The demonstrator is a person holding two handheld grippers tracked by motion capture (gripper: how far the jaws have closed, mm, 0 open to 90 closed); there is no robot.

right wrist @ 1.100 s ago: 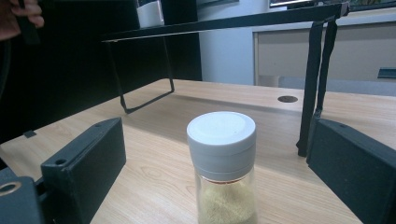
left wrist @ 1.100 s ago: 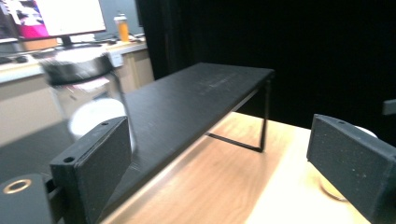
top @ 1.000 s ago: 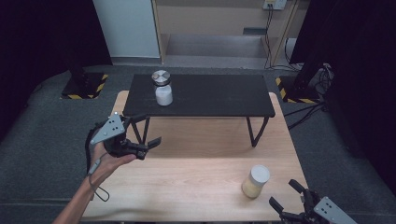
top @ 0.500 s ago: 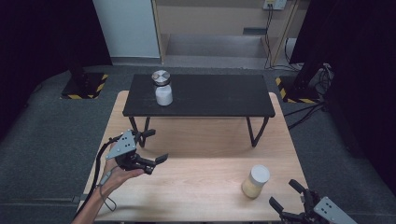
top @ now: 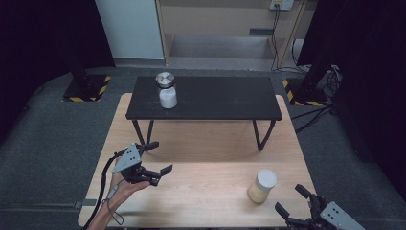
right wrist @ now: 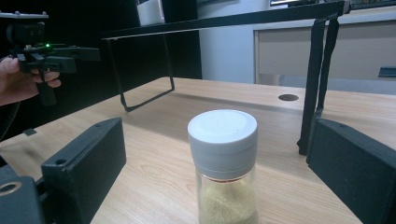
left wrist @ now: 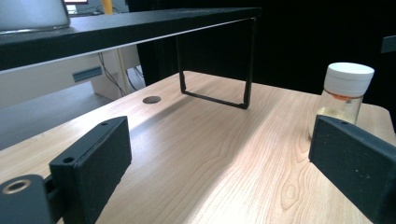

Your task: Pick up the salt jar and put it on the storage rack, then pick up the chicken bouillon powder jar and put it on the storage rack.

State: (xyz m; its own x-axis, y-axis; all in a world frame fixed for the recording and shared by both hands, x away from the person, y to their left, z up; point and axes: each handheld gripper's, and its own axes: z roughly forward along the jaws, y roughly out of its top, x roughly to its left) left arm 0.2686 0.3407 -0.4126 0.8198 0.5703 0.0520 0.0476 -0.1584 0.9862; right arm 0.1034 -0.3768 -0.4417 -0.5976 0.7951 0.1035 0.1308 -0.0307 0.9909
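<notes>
**Nothing gripped yet: jar waiting near the right front corner**

Little done so far, by the look of things. White-capped jar [top: 262, 186] of yellowish powder upright on the wooden table [top: 206, 143], near the right front corner, touched by neither tool. Right gripper [top: 293, 205] low at the front edge, just beside that jar, aimed at it; in the right gripper view, jaws spread wide with the jar [right wrist: 225, 164] standing between and beyond them, pads clear of the glass, holding nothing. Left gripper [top: 159, 158] in a hand [top: 125, 184] near the left front corner, well apart from the jar, jaws likewise wide and empty, pointing across the wood toward the jar [left wrist: 344, 95] in the left gripper view.

Second jar [top: 166, 90], metal-lidded and filled with white powder, on the black shelf [top: 215, 98] at the far side, toward its left end.

Left to do, judging from this: closing in, gripping the near jar, then moving or opening it. Destination impossible to tell.
</notes>
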